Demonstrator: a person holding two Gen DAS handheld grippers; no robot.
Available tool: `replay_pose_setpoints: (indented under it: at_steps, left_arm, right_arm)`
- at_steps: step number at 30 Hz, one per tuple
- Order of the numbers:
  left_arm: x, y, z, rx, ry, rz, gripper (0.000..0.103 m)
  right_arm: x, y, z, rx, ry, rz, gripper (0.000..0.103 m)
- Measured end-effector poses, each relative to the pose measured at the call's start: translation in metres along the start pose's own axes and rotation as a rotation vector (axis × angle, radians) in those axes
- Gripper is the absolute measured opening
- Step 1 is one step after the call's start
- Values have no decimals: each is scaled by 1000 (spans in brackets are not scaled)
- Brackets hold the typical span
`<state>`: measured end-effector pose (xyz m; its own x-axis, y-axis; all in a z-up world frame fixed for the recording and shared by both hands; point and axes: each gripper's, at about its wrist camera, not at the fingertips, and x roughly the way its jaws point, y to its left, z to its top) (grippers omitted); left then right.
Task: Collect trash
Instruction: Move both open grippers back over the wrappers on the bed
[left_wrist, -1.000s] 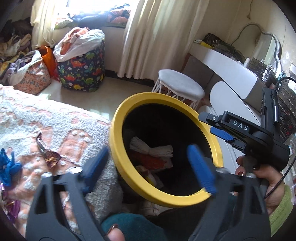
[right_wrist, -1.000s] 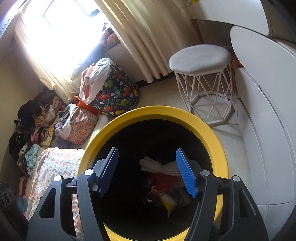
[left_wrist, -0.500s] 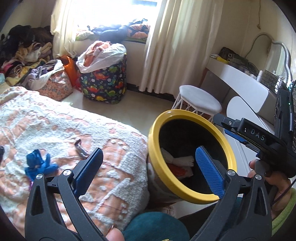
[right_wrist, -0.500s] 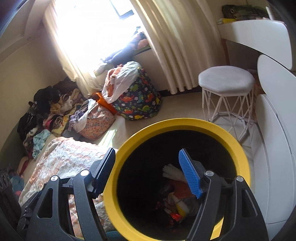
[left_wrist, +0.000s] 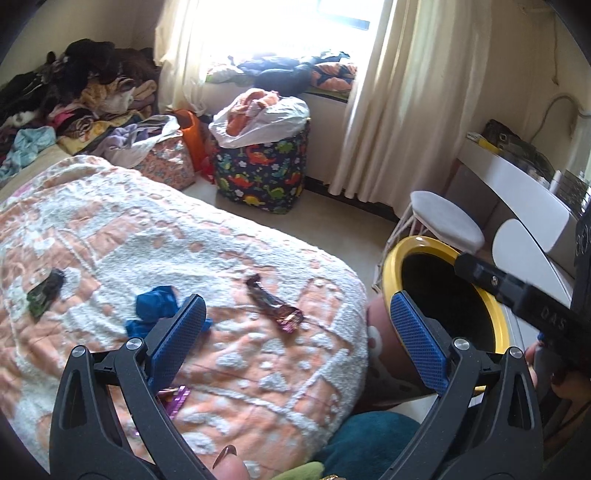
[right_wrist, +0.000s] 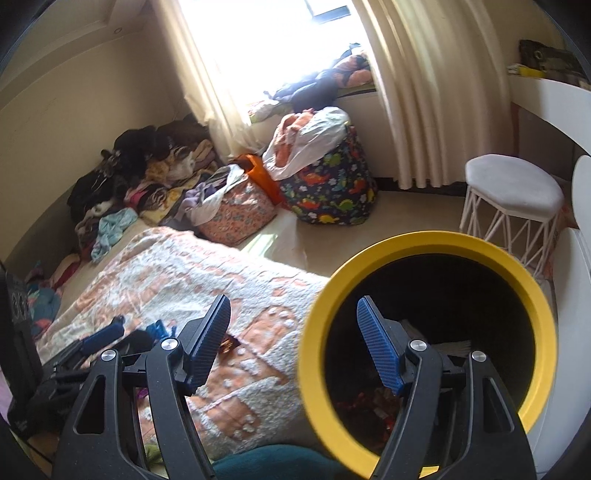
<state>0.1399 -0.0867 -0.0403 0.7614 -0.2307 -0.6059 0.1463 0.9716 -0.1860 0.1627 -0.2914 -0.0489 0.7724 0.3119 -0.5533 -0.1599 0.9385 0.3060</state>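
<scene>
bedroom, trash on blanket (left_wrist: 221, 240), both grippers empty
left gripper (left_wrist: 299, 332) jaws wide above purple wrapper (left_wrist: 273, 304), frame centre; right gripper (right_wrist: 293, 343) jaws wide, straddling yellow-rimmed bin (right_wrist: 436, 240) edge, lower right.

A lived-in bedroom: a bed with a peach-and-white blanket (left_wrist: 155, 236) near us, heaped clothes (left_wrist: 74, 92) far left, curtains (left_wrist: 417, 96), and a white stool (right_wrist: 513, 188) on the right.

The left black two-finger gripper with blue ribbed pads (left_wrist: 295, 339) hangs with its jaws spread wide and nothing between them. The right black gripper with matching blue pads (right_wrist: 295, 347) is likewise agape and empty-handed.
</scene>
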Motion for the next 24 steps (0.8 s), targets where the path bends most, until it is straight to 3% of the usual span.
replay_pose_setpoints:
  at_steps: [10, 16, 20, 24]
  left_arm:
    - [-13, 69, -13, -92, 26, 89, 92]
    - [-15, 98, -31, -127, 76, 113, 92]
    - [-11, 111, -40, -170, 124, 97, 91]
    - [-5, 119, -47, -206, 170, 63, 83]
  right_arm:
    - [26, 59, -12, -134, 83, 80, 68]
    - [60, 77, -16, -170, 168, 96, 61]
    - [92, 90, -19, -200, 242, 85, 56]
    - [122, 100, -25, -245, 303, 45, 51]
